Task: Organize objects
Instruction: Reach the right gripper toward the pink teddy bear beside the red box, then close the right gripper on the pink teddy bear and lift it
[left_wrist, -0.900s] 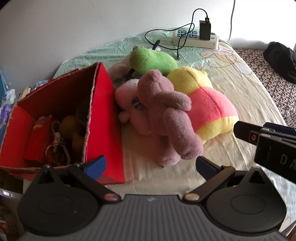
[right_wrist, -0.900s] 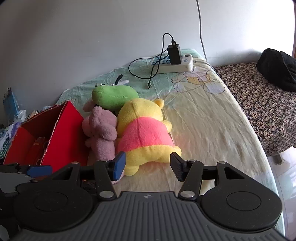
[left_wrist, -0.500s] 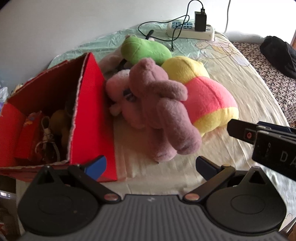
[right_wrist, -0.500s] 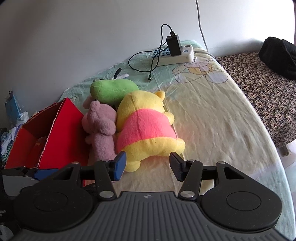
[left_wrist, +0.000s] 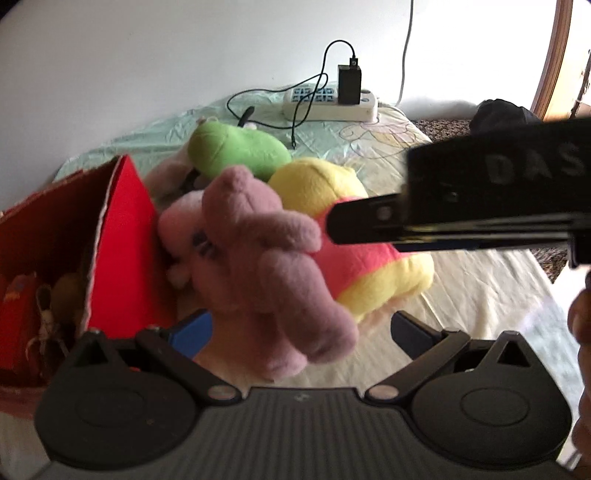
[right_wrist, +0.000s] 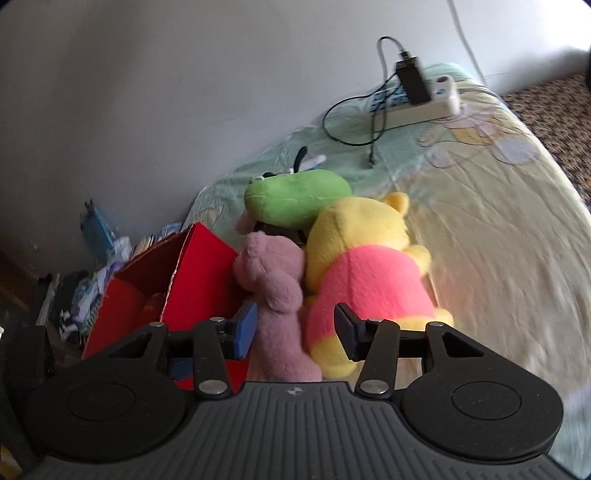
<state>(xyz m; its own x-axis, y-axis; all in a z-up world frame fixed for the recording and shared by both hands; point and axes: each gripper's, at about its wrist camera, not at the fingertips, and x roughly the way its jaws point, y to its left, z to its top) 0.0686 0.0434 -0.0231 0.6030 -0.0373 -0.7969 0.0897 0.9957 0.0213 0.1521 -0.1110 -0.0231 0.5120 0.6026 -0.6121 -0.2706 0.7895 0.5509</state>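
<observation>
Mauve plush bear (right_wrist: 275, 291) against red box (right_wrist: 199, 280) edge; both tools (left_wrist: 301, 328) (right_wrist: 295, 328) gaping, empty; bedsheet (right_wrist: 498, 240) free rightward.

Two handheld grippers share one build: a ribbed dark-grey body flanked by two round black discs, with black linkage arms fixed by silver screws. The left gripper (left_wrist: 301, 326) carries a blue pad on one finger and a black pad on the other, as does the right gripper (right_wrist: 294, 330), whose black casing bears the pale letters "DAS".
</observation>
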